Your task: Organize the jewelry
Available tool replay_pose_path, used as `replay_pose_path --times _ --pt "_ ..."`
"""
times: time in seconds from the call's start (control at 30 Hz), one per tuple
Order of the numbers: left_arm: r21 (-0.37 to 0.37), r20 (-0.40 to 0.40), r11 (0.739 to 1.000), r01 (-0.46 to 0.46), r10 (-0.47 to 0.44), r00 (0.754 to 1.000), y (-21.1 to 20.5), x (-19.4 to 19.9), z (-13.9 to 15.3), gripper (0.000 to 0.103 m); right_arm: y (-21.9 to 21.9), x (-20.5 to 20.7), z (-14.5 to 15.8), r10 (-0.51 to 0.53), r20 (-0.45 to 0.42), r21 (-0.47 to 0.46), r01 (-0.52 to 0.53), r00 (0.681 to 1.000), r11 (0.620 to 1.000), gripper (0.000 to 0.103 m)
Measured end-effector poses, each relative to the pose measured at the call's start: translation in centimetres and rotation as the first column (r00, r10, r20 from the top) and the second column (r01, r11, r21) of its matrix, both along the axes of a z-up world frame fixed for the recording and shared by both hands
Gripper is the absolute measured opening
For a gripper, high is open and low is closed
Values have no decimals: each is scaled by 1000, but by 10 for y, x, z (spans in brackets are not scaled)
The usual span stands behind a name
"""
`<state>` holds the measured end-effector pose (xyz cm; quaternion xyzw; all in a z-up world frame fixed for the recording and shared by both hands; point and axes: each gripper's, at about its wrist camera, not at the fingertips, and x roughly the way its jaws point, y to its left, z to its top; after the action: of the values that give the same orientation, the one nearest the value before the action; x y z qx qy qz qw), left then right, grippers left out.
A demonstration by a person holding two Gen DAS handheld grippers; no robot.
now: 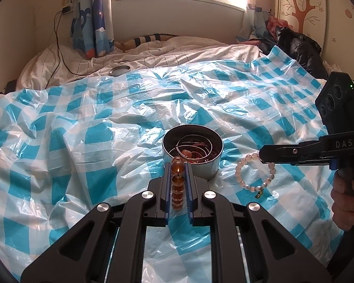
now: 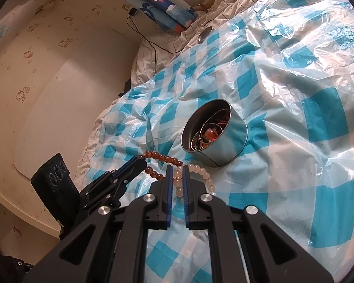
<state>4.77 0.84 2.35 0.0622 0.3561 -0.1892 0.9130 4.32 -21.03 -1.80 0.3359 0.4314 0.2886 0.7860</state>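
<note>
A round metal tin [image 1: 193, 145] [image 2: 224, 146] with several pieces of jewelry inside stands on the blue-checked plastic sheet [image 1: 106, 122]. My left gripper [image 1: 178, 165] is shut on an amber bead bracelet [image 1: 177, 184] and holds it just in front of the tin; the bracelet [image 2: 162, 159] and the left gripper [image 2: 139, 162] also show in the right wrist view. My right gripper [image 2: 177, 168] [image 1: 262, 154] is shut on a pale pink bead bracelet [image 1: 254, 175] [image 2: 200, 174] that lies on the sheet right of the tin.
The tin's lid [image 1: 119, 70] [image 2: 205, 33] lies at the far edge of the sheet. A black cable [image 1: 59, 47] runs over the bedding at the back left. A black bag [image 1: 297, 49] sits at the back right by the wall.
</note>
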Motion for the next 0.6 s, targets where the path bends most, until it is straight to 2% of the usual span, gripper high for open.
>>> replay_pose_path --times 0.47,0.53,0.6 --pt "5 -3 1000 -2 2 1000 -2 4 -5 10 -2 2 -5 -6 -8 9 6 1000 1000 9" --pt "5 -4 1000 -5 5 1000 0 7 -7 10 -1 4 -3 -1 -18 -26 0 1000 1000 9" --pt "2 -8 1000 -10 10 1000 3 11 -9 10 5 6 -3 11 -38 -124 -16 999 992 10"
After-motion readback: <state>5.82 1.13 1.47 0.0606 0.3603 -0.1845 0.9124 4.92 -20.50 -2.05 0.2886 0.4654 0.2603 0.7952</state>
